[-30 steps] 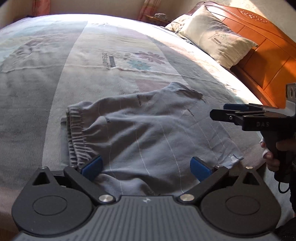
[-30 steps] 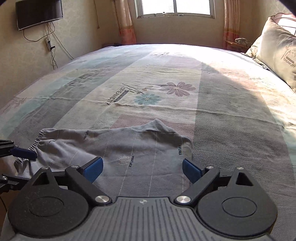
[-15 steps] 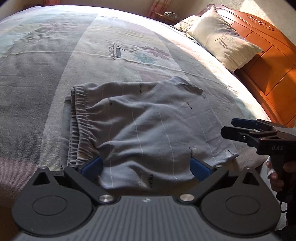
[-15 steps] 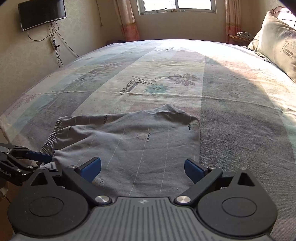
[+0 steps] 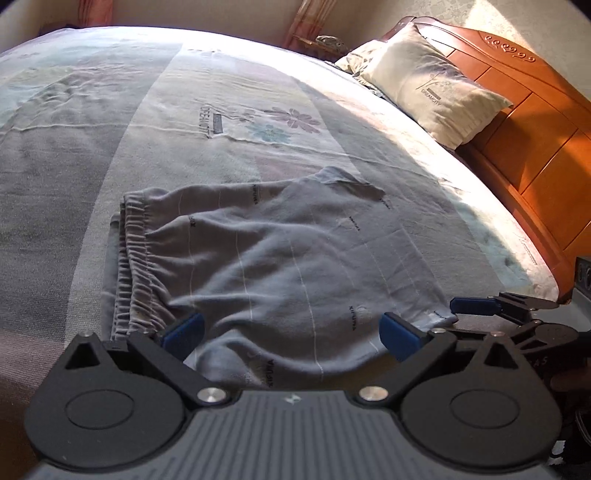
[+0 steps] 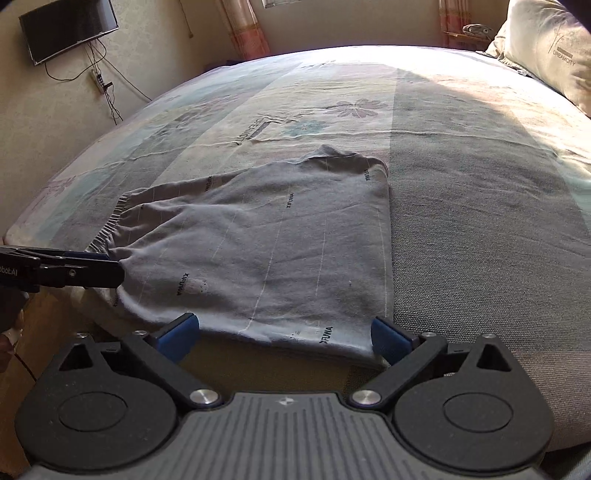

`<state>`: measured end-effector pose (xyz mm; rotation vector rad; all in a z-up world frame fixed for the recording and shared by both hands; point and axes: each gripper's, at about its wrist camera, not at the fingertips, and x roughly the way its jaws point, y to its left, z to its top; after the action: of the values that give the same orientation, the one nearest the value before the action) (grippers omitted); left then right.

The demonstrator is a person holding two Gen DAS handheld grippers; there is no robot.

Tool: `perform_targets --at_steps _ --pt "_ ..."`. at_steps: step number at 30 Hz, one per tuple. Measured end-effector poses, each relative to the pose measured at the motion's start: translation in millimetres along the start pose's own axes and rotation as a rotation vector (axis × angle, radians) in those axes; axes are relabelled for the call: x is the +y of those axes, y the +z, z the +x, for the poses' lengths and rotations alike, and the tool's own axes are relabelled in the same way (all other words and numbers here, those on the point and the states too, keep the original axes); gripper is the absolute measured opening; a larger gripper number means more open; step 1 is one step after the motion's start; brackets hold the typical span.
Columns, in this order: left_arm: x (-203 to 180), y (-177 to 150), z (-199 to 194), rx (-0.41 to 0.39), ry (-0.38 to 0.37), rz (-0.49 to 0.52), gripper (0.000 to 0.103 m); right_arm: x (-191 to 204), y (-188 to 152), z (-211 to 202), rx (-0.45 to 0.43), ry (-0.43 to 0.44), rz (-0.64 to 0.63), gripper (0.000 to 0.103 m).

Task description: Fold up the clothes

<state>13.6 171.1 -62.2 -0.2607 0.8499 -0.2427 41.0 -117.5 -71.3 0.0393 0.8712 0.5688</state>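
Observation:
A grey garment with thin pale stripes and an elastic waistband lies spread flat at the near edge of the bed. My left gripper is open at its near waistband side, with cloth between its blue pads. In the right wrist view the same garment has its near hem between the blue pads of my right gripper, which is also open. The left gripper shows edge-on at the waistband corner. From the left wrist, the right gripper sits at the hem corner.
The patterned bedsheet stretches far beyond the garment. A pillow leans on the orange wooden headboard at the right. A wall-mounted TV with hanging cables is at the far left. The bed's near edge drops off just under both grippers.
Both grippers have drawn back toward the near edge of the bed, so the garment's near hem now lies between their pads. Both stay open.

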Motion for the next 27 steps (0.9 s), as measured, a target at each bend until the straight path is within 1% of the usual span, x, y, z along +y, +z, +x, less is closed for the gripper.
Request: perform_targets --at_steps 1,2,3,5,8,13,18,21,22,24,25,27 --pt "-1 1 -4 -0.011 -0.007 0.008 0.102 -2 0 2 0.001 0.002 0.013 0.102" --pt "3 1 -1 0.013 0.005 -0.002 0.102 -3 0 4 0.003 0.006 0.025 0.102" --pt "8 1 2 0.037 0.020 -0.024 0.101 -3 0 5 0.007 0.012 0.029 0.102" --pt "20 1 -2 0.035 0.008 -0.072 0.101 -2 -1 6 0.011 0.017 0.020 0.102" --pt "43 4 -6 0.008 -0.021 -0.152 0.101 -2 -2 6 0.008 0.023 0.008 0.102" --pt "80 11 -13 -0.039 -0.069 -0.285 0.101 -6 1 6 -0.003 0.038 0.045 0.103" --pt "118 18 -20 -0.086 -0.117 -0.418 0.101 -1 4 9 0.002 0.049 0.030 0.103" --pt "135 14 -9 -0.066 -0.175 -0.500 0.101 2 4 8 0.002 0.034 0.010 0.103" --pt "137 13 -5 -0.058 -0.181 -0.506 0.101 3 5 6 -0.005 0.034 0.001 0.103" --pt "140 12 2 -0.035 -0.187 -0.513 0.101 6 9 1 -0.027 0.070 -0.009 0.103" --pt "142 11 6 -0.026 -0.188 -0.516 0.101 10 13 -1 -0.039 0.110 -0.014 0.103" --pt "144 11 9 -0.036 -0.211 -0.525 0.102 21 22 -2 -0.055 0.197 -0.035 0.103"
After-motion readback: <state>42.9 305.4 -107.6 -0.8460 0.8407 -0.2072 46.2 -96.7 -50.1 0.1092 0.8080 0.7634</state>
